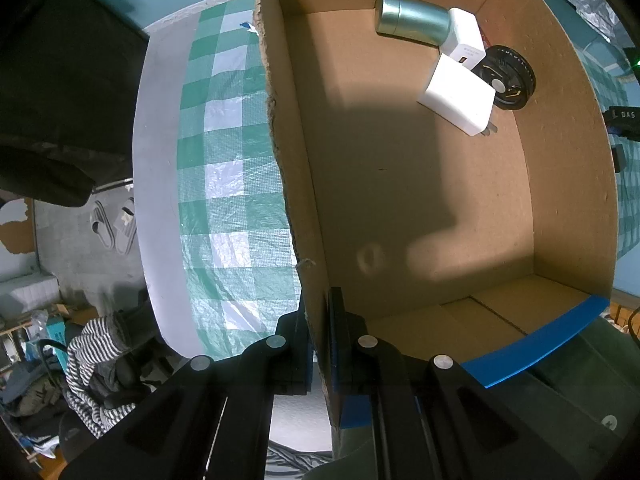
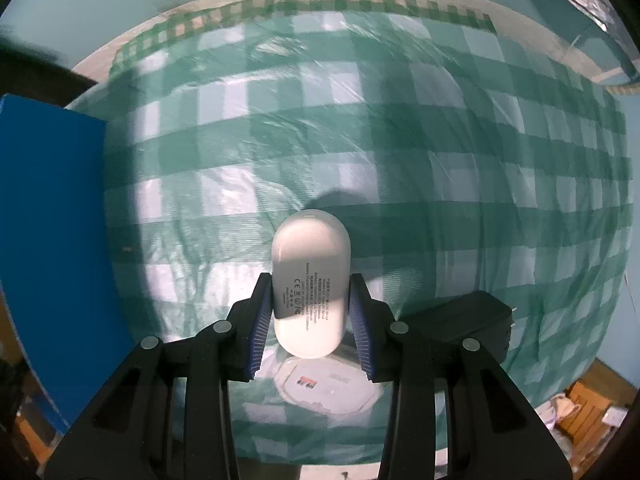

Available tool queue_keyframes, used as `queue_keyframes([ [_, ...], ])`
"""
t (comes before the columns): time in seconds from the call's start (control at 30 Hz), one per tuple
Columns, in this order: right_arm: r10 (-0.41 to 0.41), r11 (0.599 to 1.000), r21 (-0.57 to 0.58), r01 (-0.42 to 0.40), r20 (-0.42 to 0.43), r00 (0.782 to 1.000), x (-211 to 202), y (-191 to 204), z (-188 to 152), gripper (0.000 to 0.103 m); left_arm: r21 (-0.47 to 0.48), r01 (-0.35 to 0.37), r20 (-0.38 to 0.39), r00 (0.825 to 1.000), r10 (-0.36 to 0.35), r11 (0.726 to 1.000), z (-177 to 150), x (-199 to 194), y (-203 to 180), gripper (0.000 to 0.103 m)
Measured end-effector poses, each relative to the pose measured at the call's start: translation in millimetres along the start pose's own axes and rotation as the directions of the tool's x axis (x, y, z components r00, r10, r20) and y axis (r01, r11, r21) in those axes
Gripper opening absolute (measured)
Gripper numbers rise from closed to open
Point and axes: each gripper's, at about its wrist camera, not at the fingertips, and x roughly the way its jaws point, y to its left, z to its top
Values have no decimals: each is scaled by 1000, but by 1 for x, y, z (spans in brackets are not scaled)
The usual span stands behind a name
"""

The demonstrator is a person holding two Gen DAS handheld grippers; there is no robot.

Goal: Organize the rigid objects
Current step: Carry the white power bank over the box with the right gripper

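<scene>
Right wrist view: the right gripper [image 2: 311, 320] is closed on a white power bank [image 2: 310, 284], a pill-shaped case with rounded ends and small printed text on its upper face. The blue ribbed pads [image 2: 261, 322] press its two long flat sides at about mid-length; the rounded far end projects beyond the fingertips, above the green checked tablecloth [image 2: 400, 140]. A white round device [image 2: 328, 388] lies on the cloth directly beneath the fingers, and a black adapter [image 2: 476, 320] just to their right.

Left wrist view: the left gripper [image 1: 318, 344] is clamped shut on the wall of the cardboard box [image 1: 288, 160], one finger on either side. At the far end of the box floor lie a green metal cylinder [image 1: 414, 20], two white chargers [image 1: 456, 98] and a black disc [image 1: 516, 80].

The case appears rigid, smooth and probably slippery, moderately heavy for its size; a hold across the flat sides near the middle seems most secure.
</scene>
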Motion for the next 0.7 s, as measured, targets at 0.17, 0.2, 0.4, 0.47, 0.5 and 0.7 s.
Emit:
queue_keyframes([
  [0.17, 24, 999, -31, -24, 16, 1000, -18, 11, -3, 37, 2, 0, -1, 1000, 0, 1000, 0, 1, 0, 6],
  [0.2, 30, 999, -38, -29, 19, 999, -22, 13, -4, 37, 2, 0, -1, 1000, 0, 1000, 0, 1, 0, 6],
  [0.4, 53, 994, -102, -49, 35, 998, -43, 34, -3, 37, -1, 3, 1, 1000, -3, 1000, 0, 0, 0, 6],
  [0.47, 59, 991, -122, -53, 40, 997, -50, 43, -2, 37, -1, 3, 3, 1000, -3, 1000, 0, -1, 0, 6],
  [0.5, 61, 990, -130, -54, 46, 997, -53, 47, -2, 37, -2, 3, 2, 1000, -3, 1000, 0, -1, 0, 6],
  [0.7, 75, 980, -190, -59, 73, 995, -76, 67, -3, 37, -2, 4, 4, 1000, -4, 1000, 0, -1, 1, 6],
])
